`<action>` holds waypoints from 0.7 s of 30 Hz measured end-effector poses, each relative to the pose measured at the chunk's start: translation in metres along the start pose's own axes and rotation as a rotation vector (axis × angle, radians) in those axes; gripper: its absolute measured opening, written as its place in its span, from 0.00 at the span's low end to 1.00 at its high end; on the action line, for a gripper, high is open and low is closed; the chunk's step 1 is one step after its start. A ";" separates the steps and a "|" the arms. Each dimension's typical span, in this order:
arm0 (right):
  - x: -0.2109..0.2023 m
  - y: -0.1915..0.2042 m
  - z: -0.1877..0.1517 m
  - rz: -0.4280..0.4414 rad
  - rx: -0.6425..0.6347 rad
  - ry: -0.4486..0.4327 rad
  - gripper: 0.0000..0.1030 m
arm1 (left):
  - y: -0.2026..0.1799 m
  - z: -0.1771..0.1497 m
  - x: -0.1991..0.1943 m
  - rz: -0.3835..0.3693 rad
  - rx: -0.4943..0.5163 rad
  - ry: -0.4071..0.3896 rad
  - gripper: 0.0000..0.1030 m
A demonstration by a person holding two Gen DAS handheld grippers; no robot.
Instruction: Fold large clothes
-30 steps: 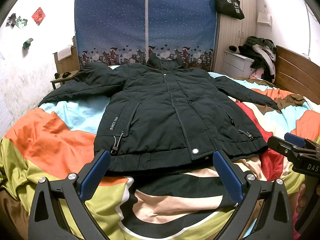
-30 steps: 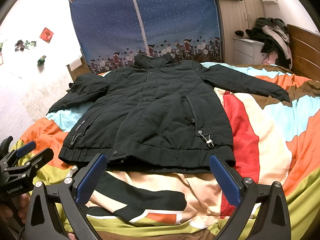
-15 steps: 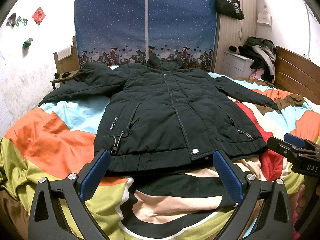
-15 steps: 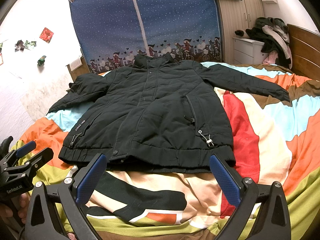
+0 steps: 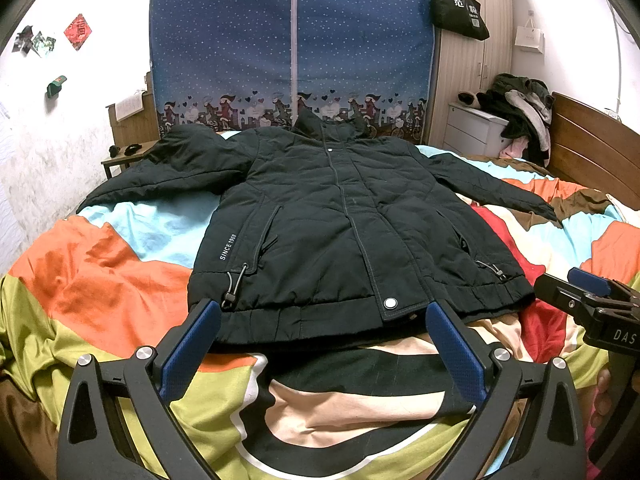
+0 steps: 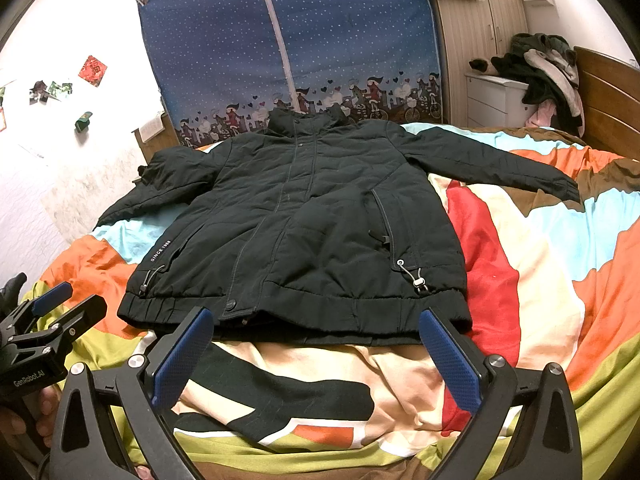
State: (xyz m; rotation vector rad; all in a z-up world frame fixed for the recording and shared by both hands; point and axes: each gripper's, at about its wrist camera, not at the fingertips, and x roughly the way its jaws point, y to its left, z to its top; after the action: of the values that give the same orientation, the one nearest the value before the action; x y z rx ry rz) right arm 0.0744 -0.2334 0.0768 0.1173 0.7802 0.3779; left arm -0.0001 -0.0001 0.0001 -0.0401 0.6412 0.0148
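Observation:
A dark padded jacket [image 5: 332, 224] [image 6: 304, 216] lies flat and face up on the bed, zipped, both sleeves spread out to the sides, its hem nearest me. My left gripper [image 5: 322, 334] hovers open just short of the hem, left of the snap button. My right gripper [image 6: 316, 340] is open too, in front of the hem's right half. Nothing is between either pair of blue pads. Each gripper shows at the edge of the other's view, the right one [image 5: 592, 304] and the left one [image 6: 48, 320].
A multicoloured quilt [image 5: 100, 272] covers the bed. A wooden headboard [image 5: 592, 140] runs along the right, with a heap of clothes [image 5: 520, 112] on a white drawer unit. A blue fabric wardrobe [image 5: 292, 48] stands behind, a small side table [image 5: 120, 160] at far left.

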 end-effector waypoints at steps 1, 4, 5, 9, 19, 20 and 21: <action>0.000 0.000 0.000 0.000 0.000 0.000 1.00 | 0.000 0.000 0.000 0.000 0.000 0.000 0.98; 0.000 0.000 0.000 0.000 0.001 0.001 1.00 | 0.000 0.000 0.000 0.000 0.000 0.001 0.98; 0.000 0.000 0.000 0.000 0.002 0.001 1.00 | 0.000 0.000 0.000 0.000 -0.001 0.000 0.98; 0.000 0.000 0.000 0.000 0.001 0.001 1.00 | 0.000 0.000 0.000 0.000 -0.001 0.000 0.98; 0.001 -0.001 -0.001 0.002 0.005 0.004 1.00 | 0.000 0.000 0.000 0.000 -0.001 0.000 0.98; 0.001 -0.001 -0.001 0.002 0.005 0.004 1.00 | 0.000 0.000 0.000 0.000 -0.001 0.000 0.98; 0.001 -0.001 -0.001 0.001 0.004 0.003 1.00 | 0.000 0.000 0.000 0.000 -0.001 0.000 0.98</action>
State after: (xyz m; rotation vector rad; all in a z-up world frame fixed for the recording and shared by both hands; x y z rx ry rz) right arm 0.0746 -0.2338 0.0749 0.1211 0.7840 0.3779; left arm -0.0001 -0.0001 0.0000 -0.0412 0.6412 0.0152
